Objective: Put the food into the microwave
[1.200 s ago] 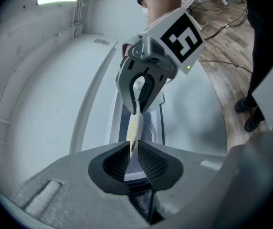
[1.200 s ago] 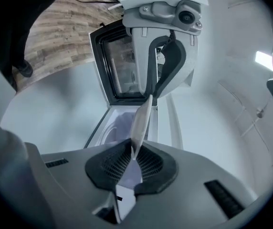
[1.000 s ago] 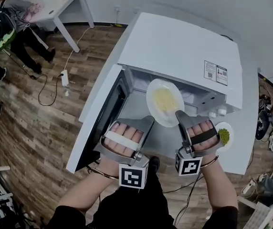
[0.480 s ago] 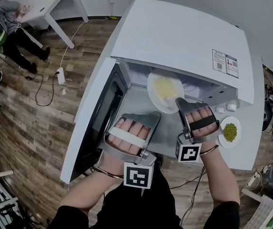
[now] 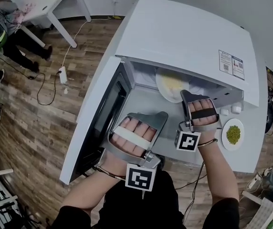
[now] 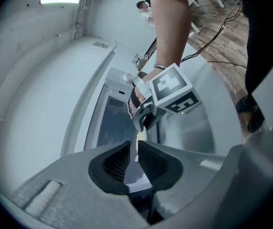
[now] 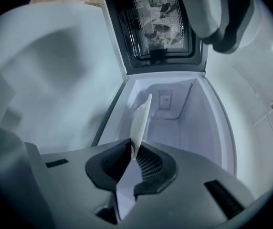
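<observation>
Right gripper (image 7: 131,157): jaws drawn to a narrow slit and clamped on the near rim of the white plate (image 5: 164,90). The left gripper (image 6: 134,157) pinches the same rim a little way along, its jaws just as close together. We note the change over the last second: the plate and its yellow food (image 5: 172,82), earlier wholly in view above the open door (image 5: 103,113), now lie half under the roof of the microwave (image 5: 184,37), carried forward by both grippers. We judge the insertion nearly complete. What remains is to lower the plate onto the cavity floor and let go. A second dish of green food (image 5: 233,134) waits on the tabletop (image 5: 253,151), to the right of the microwave.
</observation>
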The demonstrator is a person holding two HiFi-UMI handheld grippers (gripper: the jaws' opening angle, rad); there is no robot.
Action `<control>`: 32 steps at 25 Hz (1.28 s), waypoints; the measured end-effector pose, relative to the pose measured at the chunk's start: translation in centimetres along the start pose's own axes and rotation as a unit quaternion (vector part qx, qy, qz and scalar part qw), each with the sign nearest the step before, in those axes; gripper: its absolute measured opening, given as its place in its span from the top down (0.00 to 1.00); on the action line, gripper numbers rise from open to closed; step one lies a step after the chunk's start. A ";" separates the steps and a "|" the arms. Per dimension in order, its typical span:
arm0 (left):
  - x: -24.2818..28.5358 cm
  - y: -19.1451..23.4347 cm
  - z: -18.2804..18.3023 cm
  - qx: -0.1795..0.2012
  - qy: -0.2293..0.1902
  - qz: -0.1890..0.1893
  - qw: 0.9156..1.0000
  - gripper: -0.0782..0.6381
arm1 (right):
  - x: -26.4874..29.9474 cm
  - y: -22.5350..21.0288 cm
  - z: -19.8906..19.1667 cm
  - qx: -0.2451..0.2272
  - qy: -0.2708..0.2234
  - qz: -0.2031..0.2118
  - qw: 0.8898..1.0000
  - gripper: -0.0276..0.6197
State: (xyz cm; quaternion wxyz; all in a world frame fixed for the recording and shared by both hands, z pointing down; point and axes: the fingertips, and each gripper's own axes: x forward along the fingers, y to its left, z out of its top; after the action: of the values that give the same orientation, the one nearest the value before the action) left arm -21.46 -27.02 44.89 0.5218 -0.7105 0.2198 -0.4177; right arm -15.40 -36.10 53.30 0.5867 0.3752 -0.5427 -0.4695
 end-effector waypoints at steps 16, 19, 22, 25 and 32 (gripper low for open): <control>-0.1 -0.2 0.5 -0.032 -0.026 -0.044 0.998 0.81 | 2.9 -0.3 -1.0 0.105 0.038 0.155 0.982 0.77; 0.1 -0.2 0.5 -0.034 -0.029 -0.050 0.998 0.81 | 3.1 -0.2 -1.7 0.123 0.053 0.169 0.976 0.72; 0.2 0.0 0.7 -0.036 -0.033 -0.053 0.997 0.81 | 2.9 -0.2 -2.3 0.105 0.067 0.169 0.978 0.71; 0.1 0.2 1.0 -0.033 -0.040 -0.056 0.997 0.81 | 2.7 0.2 -2.7 0.100 0.083 0.177 0.976 0.70; -0.7 0.9 1.9 -0.026 -0.055 -0.059 0.996 0.81 | 1.6 0.6 -2.9 0.120 0.111 0.214 0.963 0.65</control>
State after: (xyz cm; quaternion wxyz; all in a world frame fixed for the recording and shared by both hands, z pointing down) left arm -20.15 -25.77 43.59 0.4890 -0.7572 0.1592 -0.4027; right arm -12.54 -37.70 53.94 0.6809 0.3680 -0.5937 -0.2202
